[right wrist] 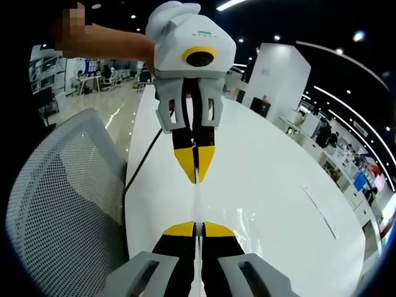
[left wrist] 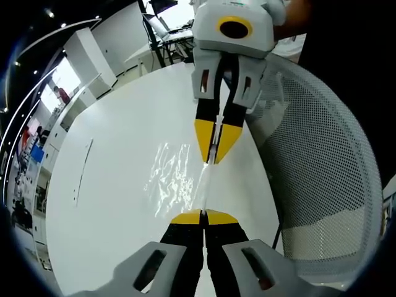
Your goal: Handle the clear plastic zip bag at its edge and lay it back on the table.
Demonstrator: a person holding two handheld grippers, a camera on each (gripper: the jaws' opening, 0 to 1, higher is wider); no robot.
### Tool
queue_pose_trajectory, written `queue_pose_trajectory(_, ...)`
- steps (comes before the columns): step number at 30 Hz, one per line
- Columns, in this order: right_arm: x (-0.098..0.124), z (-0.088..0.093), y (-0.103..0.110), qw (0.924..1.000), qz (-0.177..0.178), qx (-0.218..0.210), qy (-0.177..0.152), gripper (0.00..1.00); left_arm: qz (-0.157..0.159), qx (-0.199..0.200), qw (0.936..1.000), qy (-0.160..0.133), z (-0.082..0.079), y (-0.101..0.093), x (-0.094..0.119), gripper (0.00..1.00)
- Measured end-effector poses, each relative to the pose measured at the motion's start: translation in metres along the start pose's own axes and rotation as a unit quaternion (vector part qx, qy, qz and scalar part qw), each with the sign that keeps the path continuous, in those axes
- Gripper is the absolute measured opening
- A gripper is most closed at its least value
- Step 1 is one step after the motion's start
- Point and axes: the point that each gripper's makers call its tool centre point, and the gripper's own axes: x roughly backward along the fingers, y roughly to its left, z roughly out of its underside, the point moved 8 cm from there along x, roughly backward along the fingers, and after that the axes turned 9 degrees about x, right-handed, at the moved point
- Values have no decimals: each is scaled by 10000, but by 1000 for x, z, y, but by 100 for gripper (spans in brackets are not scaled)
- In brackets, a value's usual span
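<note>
Pinching tight in the left gripper view, the left claw (left wrist: 203, 216) at six o'clock is clenched on the near edge of the clear zip bag (left wrist: 173, 176). The right claw (left wrist: 215, 143) comes down from twelve o'clock, clamped on the far edge. Between them the edge runs taut, and the crinkled film hangs toward nine o'clock over the white table (left wrist: 117, 185). A mesh chair (left wrist: 322, 173) sits at three o'clock.

Over to the right gripper view: right claw (right wrist: 195, 229) clenched on the thin strip of bag edge (right wrist: 196, 201), left claw (right wrist: 195, 162) opposite, also gripping. So the edge grasp looks done; lowering the bag to the table (right wrist: 272, 204) and letting go remain.
</note>
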Motion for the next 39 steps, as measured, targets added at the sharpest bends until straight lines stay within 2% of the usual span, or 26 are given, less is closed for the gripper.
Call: queue_pose_trajectory(39, 2, -3, 1, 10000, 4, -29, -20, 0, 19, 45, 10000, -6, 4, -3, 5, 0)
